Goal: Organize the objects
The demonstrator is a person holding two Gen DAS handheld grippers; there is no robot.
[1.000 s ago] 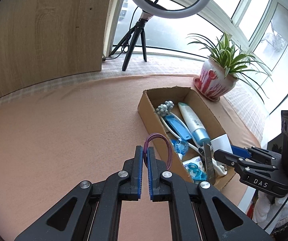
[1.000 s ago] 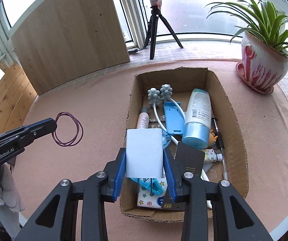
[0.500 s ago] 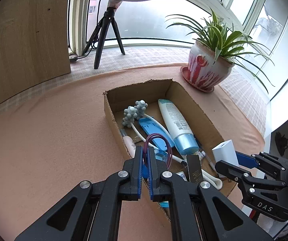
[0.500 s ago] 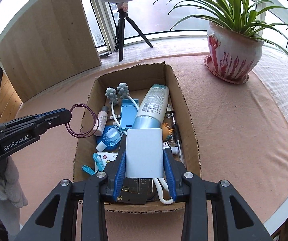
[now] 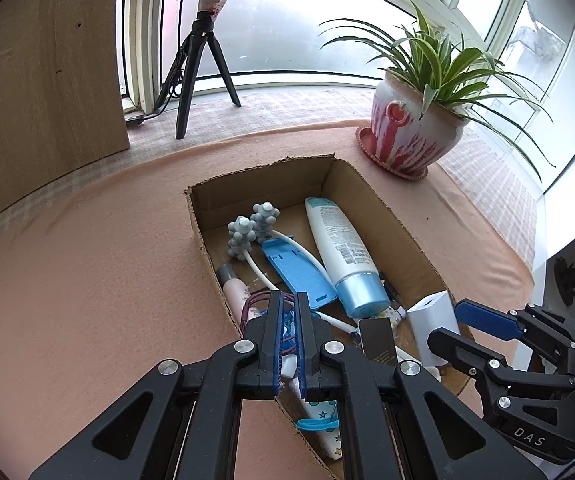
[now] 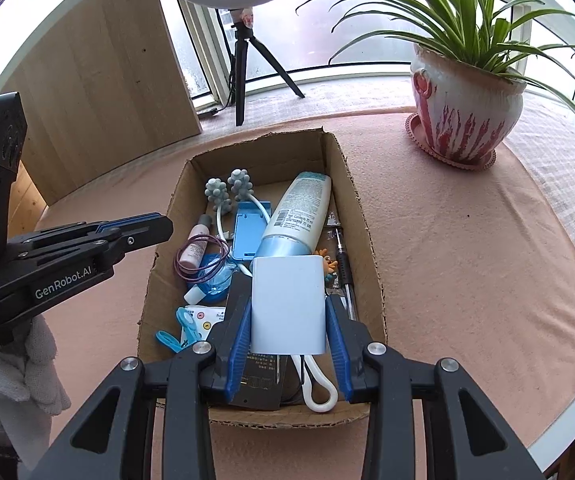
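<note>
Hair ties (image 5: 252, 303), thin and limp, are lying in the cardboard box (image 5: 383, 204) near its left wall, the left gripper (image 5: 288, 312) hovering, jaws slightly parted, empty; in the right view, the right gripper (image 6: 288, 322) is clamping a rigid white charger (image 6: 287, 304) by its sides above the box's near end.

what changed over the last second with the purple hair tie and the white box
The left gripper carried the purple hair tie from over the cloth to inside the cardboard box and let it go; it now lies on the pink bottle. The right gripper moved forward over the box, still clamping the white box. The box contents stayed put.
</note>
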